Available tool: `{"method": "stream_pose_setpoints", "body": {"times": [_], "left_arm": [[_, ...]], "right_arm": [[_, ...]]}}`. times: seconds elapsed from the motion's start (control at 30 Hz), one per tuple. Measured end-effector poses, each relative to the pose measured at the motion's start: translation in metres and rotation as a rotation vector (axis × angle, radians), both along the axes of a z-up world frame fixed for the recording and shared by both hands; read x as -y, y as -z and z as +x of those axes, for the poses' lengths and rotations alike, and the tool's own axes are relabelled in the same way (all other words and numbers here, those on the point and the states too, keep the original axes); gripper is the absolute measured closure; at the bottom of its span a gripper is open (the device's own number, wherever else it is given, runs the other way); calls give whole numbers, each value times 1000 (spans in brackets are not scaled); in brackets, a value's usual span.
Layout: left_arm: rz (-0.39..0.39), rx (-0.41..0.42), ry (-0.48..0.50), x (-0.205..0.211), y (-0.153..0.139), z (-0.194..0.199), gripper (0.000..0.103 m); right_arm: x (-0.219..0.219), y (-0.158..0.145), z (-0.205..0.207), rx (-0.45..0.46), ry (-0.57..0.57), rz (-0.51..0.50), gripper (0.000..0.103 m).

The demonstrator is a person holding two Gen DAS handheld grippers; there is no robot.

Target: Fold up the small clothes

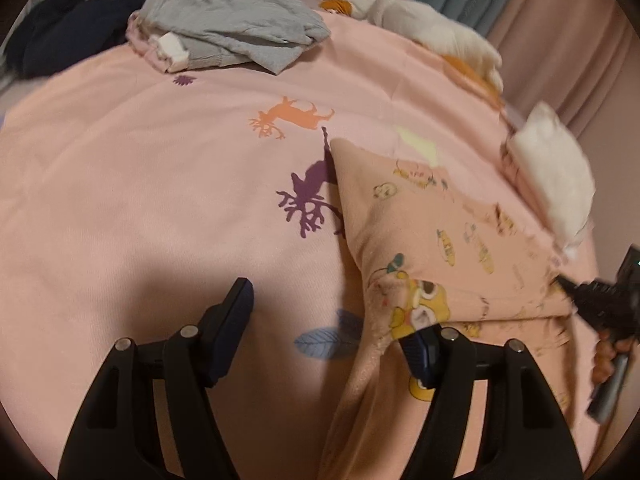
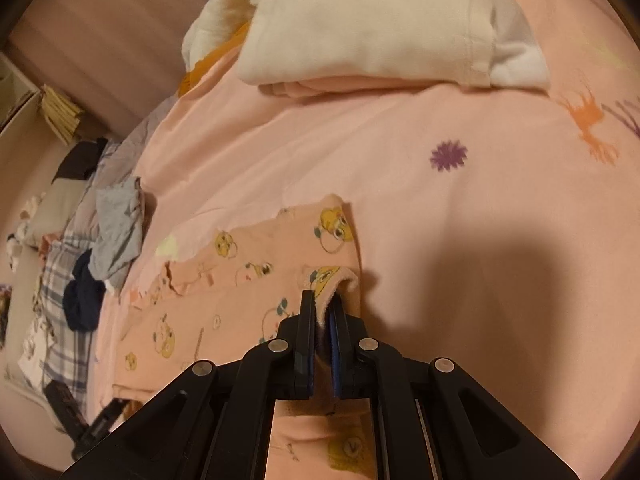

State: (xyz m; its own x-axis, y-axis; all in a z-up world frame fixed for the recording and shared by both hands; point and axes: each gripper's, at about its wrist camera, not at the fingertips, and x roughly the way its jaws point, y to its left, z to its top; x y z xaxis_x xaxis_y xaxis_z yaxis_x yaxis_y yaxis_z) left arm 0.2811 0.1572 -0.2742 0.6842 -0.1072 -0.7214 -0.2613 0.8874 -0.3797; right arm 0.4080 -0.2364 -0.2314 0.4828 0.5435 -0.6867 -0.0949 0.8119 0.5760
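A small peach garment [image 1: 424, 216] printed with yellow cartoon animals lies partly folded on the pink bed sheet [image 1: 140, 168]. In the left wrist view my left gripper [image 1: 328, 314] stands open at the garment's near left edge. One of its fingers [image 1: 236, 312] is over bare sheet and the other is tucked at the cloth's edge. My right gripper [image 2: 322, 300] is shut on a curled-over edge of the same garment [image 2: 240, 280]. The right gripper [image 1: 592, 304] also shows at the garment's far right corner, held by a person's hand.
A heap of grey clothes [image 1: 236, 20] and a dark navy garment [image 1: 72, 24] lie at the sheet's far left. Folded white clothes [image 2: 360, 20] sit on a pink stack beyond the garment. A white and orange cloth [image 1: 432, 28] lies by the curtain.
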Motion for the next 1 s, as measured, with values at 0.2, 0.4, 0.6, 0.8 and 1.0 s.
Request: {"method": "stream_pose_setpoints", "body": {"times": [0.2, 0.4, 0.6, 0.8, 1.0], "left_arm": [[-28, 6, 20, 1, -3, -2, 38], [-87, -51, 64, -15, -10, -21, 36], [83, -73, -18, -31, -49, -44, 36], [158, 84, 113, 20, -86, 0, 50], [48, -138, 175, 13, -5, 54, 75]], "right_arm": [[-23, -2, -3, 13, -48, -118, 94], [-8, 11, -2, -24, -6, -88, 94], [1, -16, -12, -10, 4, -169, 89], [-19, -46, -26, 100, -52, -165, 89], [-45, -6, -17, 15, -96, -242, 89]]}}
